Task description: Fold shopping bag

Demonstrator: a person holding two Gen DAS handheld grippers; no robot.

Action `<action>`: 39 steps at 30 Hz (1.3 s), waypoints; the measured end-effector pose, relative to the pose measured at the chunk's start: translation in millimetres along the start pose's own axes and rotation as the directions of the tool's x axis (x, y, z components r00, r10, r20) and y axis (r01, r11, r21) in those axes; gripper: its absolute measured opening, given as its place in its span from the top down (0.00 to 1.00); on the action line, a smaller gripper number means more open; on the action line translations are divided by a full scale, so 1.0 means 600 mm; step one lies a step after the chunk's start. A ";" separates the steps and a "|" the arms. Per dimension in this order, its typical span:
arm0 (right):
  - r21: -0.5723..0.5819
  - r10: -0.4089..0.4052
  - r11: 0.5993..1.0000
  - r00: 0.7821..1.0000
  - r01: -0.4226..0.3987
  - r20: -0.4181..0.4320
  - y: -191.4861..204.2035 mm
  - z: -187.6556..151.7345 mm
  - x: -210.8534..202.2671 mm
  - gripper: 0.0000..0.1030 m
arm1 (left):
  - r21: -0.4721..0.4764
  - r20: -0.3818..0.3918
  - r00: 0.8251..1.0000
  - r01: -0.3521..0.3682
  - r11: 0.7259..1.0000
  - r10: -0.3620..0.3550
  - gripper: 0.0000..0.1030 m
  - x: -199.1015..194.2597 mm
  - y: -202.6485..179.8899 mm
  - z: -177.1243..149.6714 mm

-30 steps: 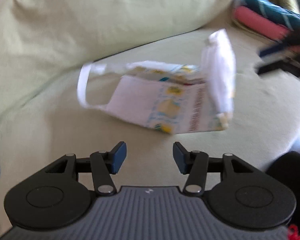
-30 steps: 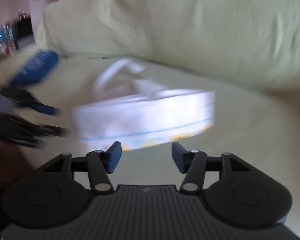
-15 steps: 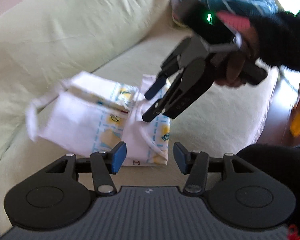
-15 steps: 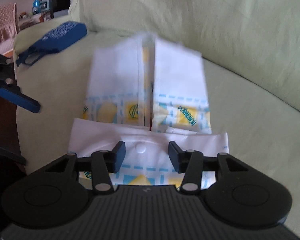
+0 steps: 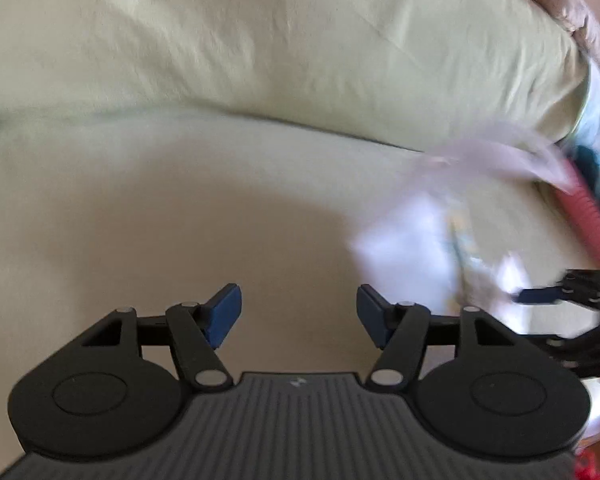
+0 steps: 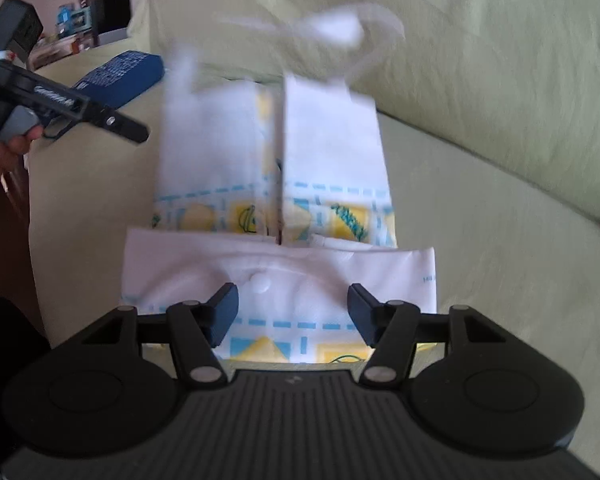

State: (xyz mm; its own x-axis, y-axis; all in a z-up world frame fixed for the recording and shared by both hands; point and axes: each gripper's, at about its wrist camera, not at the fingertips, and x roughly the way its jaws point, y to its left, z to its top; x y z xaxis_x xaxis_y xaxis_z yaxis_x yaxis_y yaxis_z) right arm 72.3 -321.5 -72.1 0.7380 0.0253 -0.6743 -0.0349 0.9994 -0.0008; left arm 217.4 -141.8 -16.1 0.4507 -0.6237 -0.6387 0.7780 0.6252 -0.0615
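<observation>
Right gripper [image 6: 292, 308] view alone shows shopping bag [image 6: 276, 200] print sharply.

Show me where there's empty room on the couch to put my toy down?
Bare seat lies right of the shopping bag, up to the back cushion. The left wrist view shows more bare seat left of the bag. It's crowded far left, around the blue pouch and the left hand-held gripper.

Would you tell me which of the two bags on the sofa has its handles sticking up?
The white shopping bag with yellow and blue print; its white handles rise behind it. The dark blue bag shows none.
</observation>
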 end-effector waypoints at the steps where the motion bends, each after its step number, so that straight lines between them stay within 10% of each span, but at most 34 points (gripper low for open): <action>1: 0.002 -0.002 1.000 1.000 0.002 0.000 0.001 -0.002 0.002 0.44 | 0.092 0.031 0.999 -0.018 0.996 0.015 0.36 -0.004 -0.012 0.007; 6: 0.014 0.000 1.000 1.000 0.000 0.017 0.005 0.006 -0.010 0.44 | 0.438 0.133 0.991 -0.036 0.898 -0.025 0.36 -0.043 -0.073 0.014; 10: 0.029 0.026 0.999 0.999 -0.027 0.021 0.004 0.012 -0.013 0.44 | 0.375 0.158 0.981 0.043 0.926 -0.110 0.34 -0.096 -0.065 0.032; 16: 0.005 0.029 1.000 0.999 -0.029 -0.016 0.033 0.011 0.020 0.43 | 0.247 0.118 0.992 0.012 0.969 -0.043 0.38 -0.077 -0.090 0.048; 19: 0.004 0.020 1.000 0.999 -0.020 -0.031 0.045 0.009 0.024 0.44 | 0.195 0.017 1.000 -0.002 0.981 -0.001 0.85 -0.013 -0.117 0.060; 22: 0.011 0.020 1.000 0.999 -0.020 -0.029 0.048 0.003 0.012 0.45 | 0.164 0.005 1.000 -0.002 0.986 0.001 0.92 0.022 -0.133 0.059; 29: -0.002 0.026 1.000 1.000 -0.026 -0.003 0.024 0.013 -0.010 0.54 | 0.340 -0.188 0.974 -0.053 0.939 0.123 0.93 0.129 -0.156 -0.012; 35: -0.172 0.052 0.984 0.998 -0.048 0.021 -0.018 0.030 -0.059 0.54 | 0.462 -0.114 0.992 0.006 0.887 0.053 0.95 0.133 -0.133 -0.046; 39: -0.469 0.028 0.883 1.000 -0.023 0.004 -0.007 0.015 -0.075 0.46 | 0.564 -0.087 0.995 0.012 0.826 0.044 0.95 0.139 -0.137 -0.046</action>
State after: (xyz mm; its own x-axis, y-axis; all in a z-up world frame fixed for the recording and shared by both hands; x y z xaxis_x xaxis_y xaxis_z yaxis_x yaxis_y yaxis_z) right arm 45.6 -326.7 -35.1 0.7393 0.0537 -0.6712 -0.3639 0.8706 -0.3311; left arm 178.9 -232.6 -85.6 0.4450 -0.5524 -0.7048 0.8948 0.2439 0.3739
